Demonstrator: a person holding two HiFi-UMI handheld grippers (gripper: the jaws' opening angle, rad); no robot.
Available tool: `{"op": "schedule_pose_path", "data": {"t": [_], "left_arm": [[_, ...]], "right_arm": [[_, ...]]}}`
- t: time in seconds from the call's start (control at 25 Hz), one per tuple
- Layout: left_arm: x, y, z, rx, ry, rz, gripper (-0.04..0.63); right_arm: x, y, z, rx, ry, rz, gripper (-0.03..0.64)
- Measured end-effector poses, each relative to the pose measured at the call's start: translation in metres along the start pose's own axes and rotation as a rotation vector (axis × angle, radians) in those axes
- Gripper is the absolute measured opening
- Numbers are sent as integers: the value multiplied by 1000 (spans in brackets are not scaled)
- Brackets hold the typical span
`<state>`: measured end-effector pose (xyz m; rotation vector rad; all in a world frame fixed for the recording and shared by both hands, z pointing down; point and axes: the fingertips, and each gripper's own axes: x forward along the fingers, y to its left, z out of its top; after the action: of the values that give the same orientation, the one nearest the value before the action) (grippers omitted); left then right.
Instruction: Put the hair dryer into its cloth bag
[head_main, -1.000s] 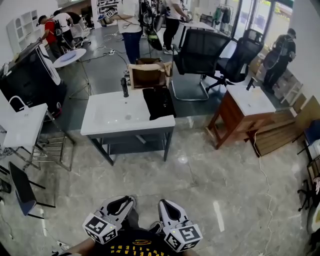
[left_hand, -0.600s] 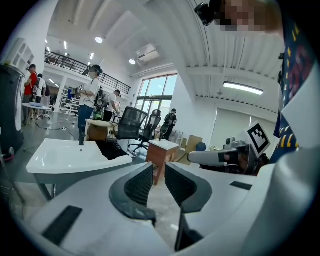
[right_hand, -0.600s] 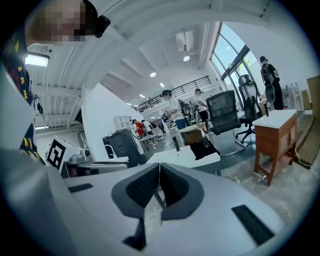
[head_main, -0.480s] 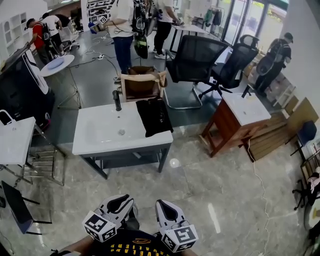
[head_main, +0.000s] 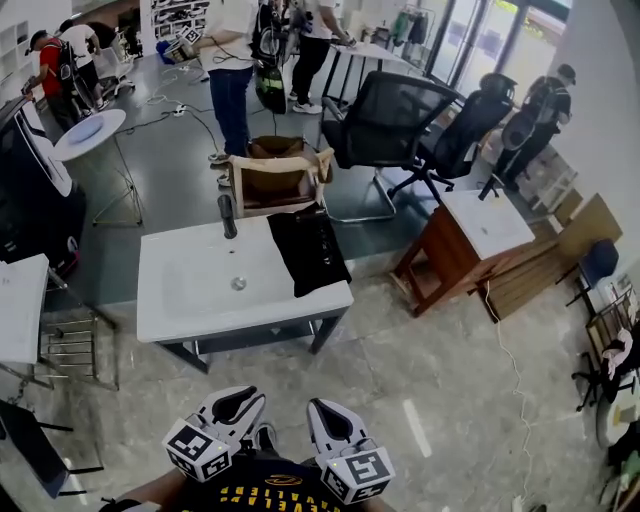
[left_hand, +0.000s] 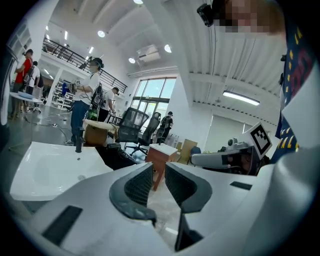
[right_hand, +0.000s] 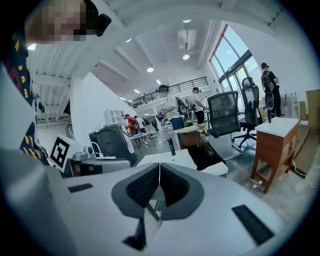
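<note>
Pre-grasp: holding left tongs (head_main: 240, 403) slightly parted and empty, right tongs (head_main: 327, 413) clenched on nothing, well apart from tabletop (head_main: 190, 292); needing to close in on black cloth bag (head_main: 308, 250).

Two tools (head_main: 243, 403) (head_main: 328, 415), two chairs (head_main: 385, 115) (head_main: 468, 122) (black)

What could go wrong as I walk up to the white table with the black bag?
1. The black bag lies at the right end of the white table and reaches its front edge, so a dragging grab could pull it off.
2. The jaws of the right gripper are shut and empty; they must open before any grasp.
3. A white cable trails off to the right; veering there risks a trip.
</note>
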<state>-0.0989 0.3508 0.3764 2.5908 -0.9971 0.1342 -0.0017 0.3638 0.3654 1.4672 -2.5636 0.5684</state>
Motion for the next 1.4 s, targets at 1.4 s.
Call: {"op": "schedule_pose_path", "data": {"t": [1.4], "left_arm": [[204,130,60,-57,9,121,77]], "right_arm": [[188,-183,73,48,100,117,9]]}}
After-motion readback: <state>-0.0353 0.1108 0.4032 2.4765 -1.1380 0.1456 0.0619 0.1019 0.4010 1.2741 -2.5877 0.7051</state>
